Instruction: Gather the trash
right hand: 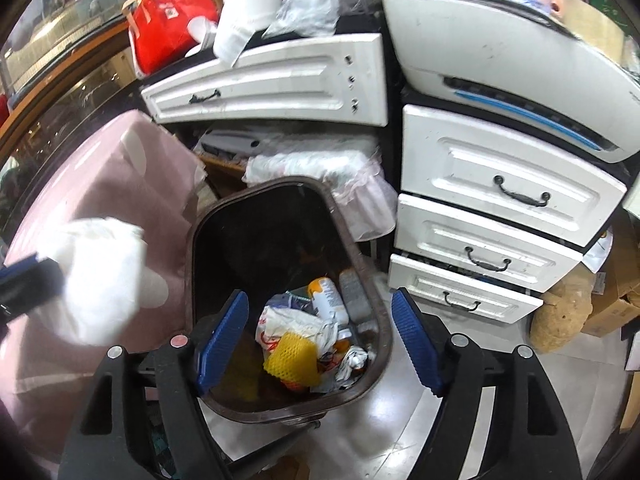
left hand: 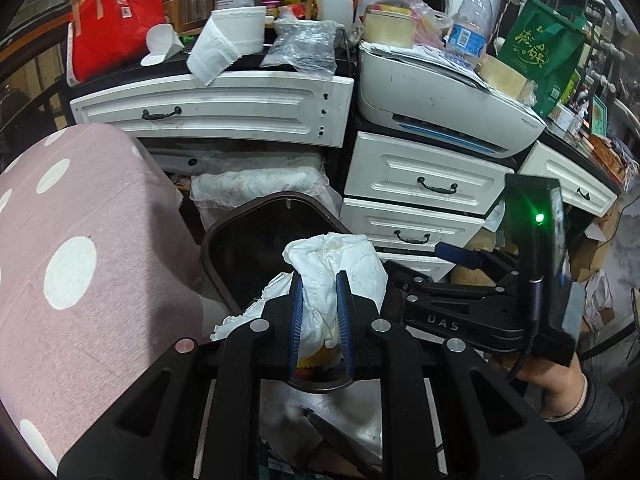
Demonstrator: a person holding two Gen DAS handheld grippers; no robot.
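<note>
My left gripper (left hand: pixel 320 280) is shut on a crumpled white tissue wad (left hand: pixel 352 264) and holds it over the near rim of a dark brown trash bin (left hand: pixel 224 236). In the right wrist view the same wad (right hand: pixel 100 272) shows at the left, blurred, beside the bin (right hand: pixel 360 256). My right gripper (right hand: pixel 320 340) is open and empty, hovering over the bin's mouth. The bin holds a yellow foam net (right hand: pixel 290 356), a spray can (right hand: pixel 328 296), wrappers and foil. The right gripper's body (left hand: pixel 480 316) shows at the right of the left wrist view.
A pink polka-dot cushion (left hand: pixel 72 248) stands left of the bin. White drawers (right hand: pixel 480 240) stand right of it, with a printer (left hand: pixel 440 96) on top. A cluttered desk holds a tissue roll (left hand: pixel 216 48), a plastic bag (left hand: pixel 304 44), a water bottle (left hand: pixel 468 28) and a red bag (left hand: pixel 116 24).
</note>
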